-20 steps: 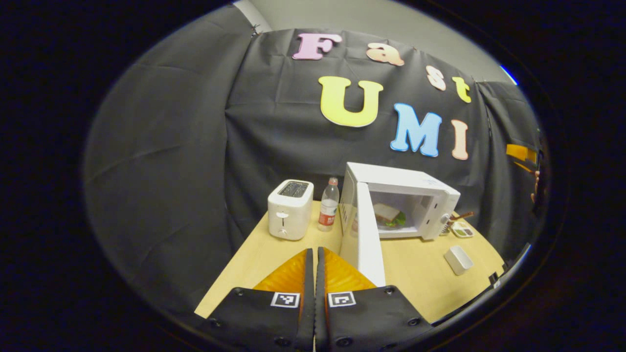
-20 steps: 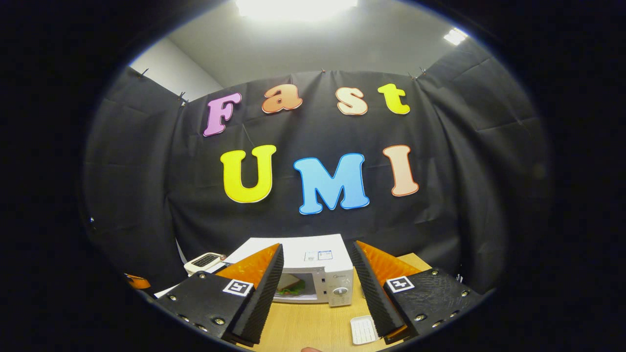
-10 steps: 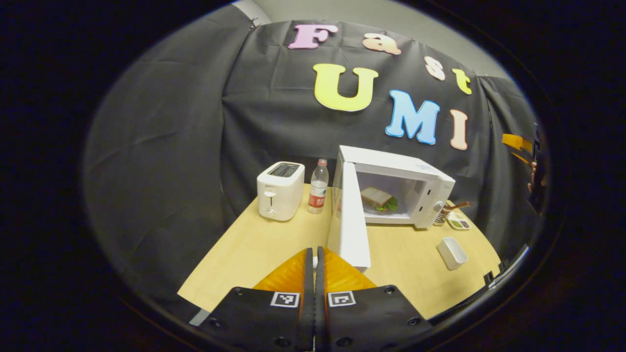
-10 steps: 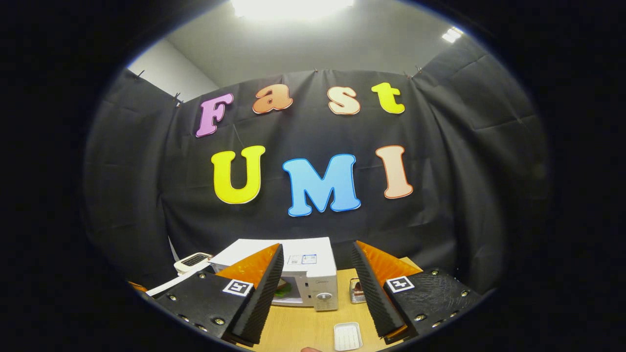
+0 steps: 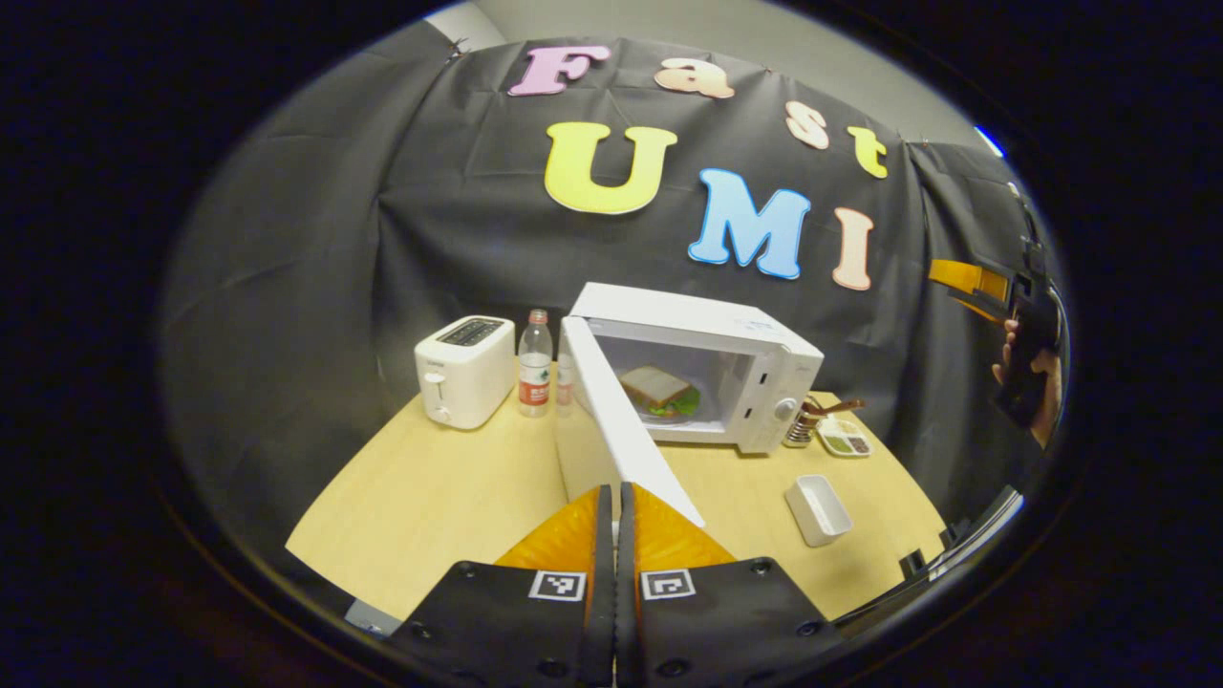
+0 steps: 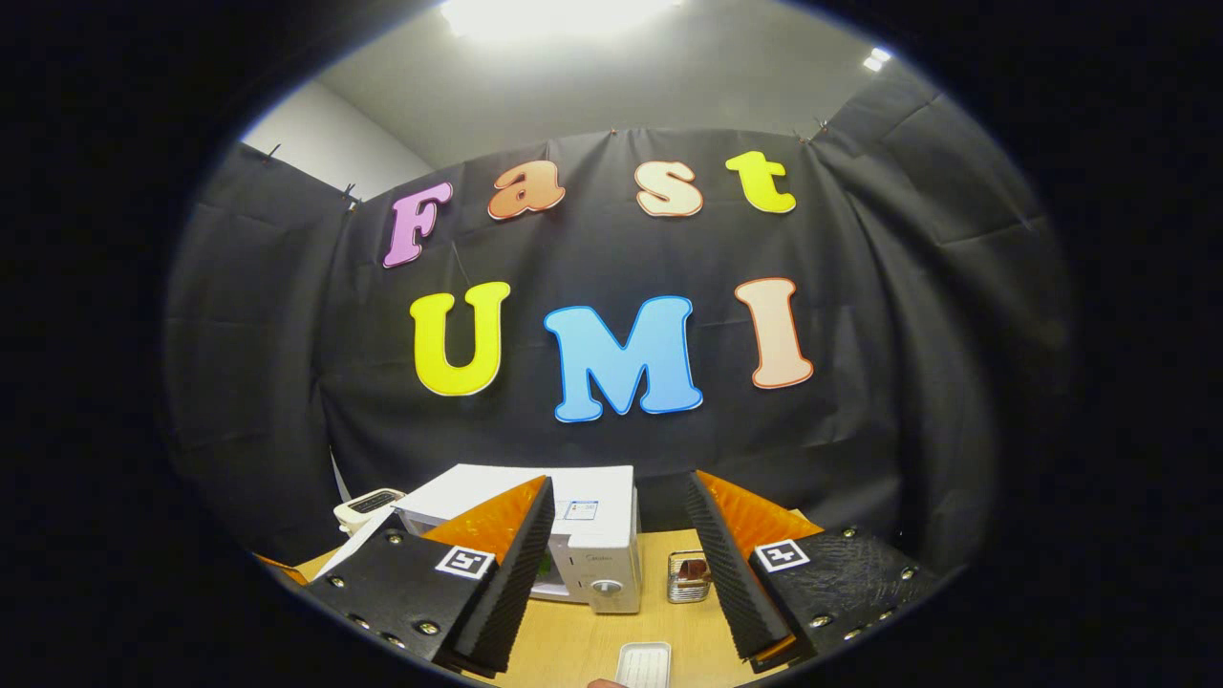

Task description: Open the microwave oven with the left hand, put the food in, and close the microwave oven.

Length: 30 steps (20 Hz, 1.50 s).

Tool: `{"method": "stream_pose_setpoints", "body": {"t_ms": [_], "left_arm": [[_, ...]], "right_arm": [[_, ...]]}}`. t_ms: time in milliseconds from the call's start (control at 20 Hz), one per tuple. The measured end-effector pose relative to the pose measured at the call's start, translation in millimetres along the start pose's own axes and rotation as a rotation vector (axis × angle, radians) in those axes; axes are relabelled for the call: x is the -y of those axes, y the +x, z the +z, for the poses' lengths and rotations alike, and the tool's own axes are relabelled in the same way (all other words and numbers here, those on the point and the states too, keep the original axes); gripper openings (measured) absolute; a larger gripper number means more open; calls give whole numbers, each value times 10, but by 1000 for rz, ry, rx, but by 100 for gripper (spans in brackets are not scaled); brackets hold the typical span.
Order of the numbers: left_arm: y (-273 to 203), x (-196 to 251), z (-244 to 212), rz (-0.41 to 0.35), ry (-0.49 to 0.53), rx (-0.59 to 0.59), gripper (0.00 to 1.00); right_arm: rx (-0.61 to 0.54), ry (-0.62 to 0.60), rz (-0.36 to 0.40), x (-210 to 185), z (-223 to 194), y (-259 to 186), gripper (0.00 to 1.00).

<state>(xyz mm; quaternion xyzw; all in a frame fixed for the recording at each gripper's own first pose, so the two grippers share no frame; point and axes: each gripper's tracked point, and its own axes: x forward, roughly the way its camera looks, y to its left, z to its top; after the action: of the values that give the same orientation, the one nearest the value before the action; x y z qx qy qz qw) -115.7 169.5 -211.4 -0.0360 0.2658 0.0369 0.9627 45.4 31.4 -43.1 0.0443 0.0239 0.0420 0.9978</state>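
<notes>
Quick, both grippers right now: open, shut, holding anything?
Left gripper: shut, holding nothing.
Right gripper: open, empty, held above the table.

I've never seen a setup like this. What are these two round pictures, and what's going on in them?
No robot here: a person holds a two-finger gripper in each hand, and each carries a camera looking along its fingers. The left gripper is shut on nothing, close to the open door of a microwave with a sandwich inside. The right gripper is open and empty, raised above the table. A toaster, a bottle and a small white tray also stand on the table.
</notes>
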Motion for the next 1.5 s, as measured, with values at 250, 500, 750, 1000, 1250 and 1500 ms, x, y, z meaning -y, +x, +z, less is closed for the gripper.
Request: {"method": "stream_pose_setpoints", "body": {"t_ms": [250,500,750,1000,1250,1500], "left_arm": [[313,657,43,-68,13,-16,7],[732,1219,144,-136,24,-20,7],[1147,1681,207,-181,36,-26,7],[1602,1963,342,-213,-7,-30,7],[2037,2096,423,-218,-24,-37,7],[2427,2188,534,-208,-100,-42,7]], "right_arm": [[-10,8,-5,375,-35,30,83],[-28,20,-27,760,-113,-13,83],[-33,7,-48,1128,-127,-40,84],[-52,11,-85,1485,-190,-41,83],[-66,3,-117,1770,-236,-17,84],[-80,7,-151,1980,-289,34,84]]}}
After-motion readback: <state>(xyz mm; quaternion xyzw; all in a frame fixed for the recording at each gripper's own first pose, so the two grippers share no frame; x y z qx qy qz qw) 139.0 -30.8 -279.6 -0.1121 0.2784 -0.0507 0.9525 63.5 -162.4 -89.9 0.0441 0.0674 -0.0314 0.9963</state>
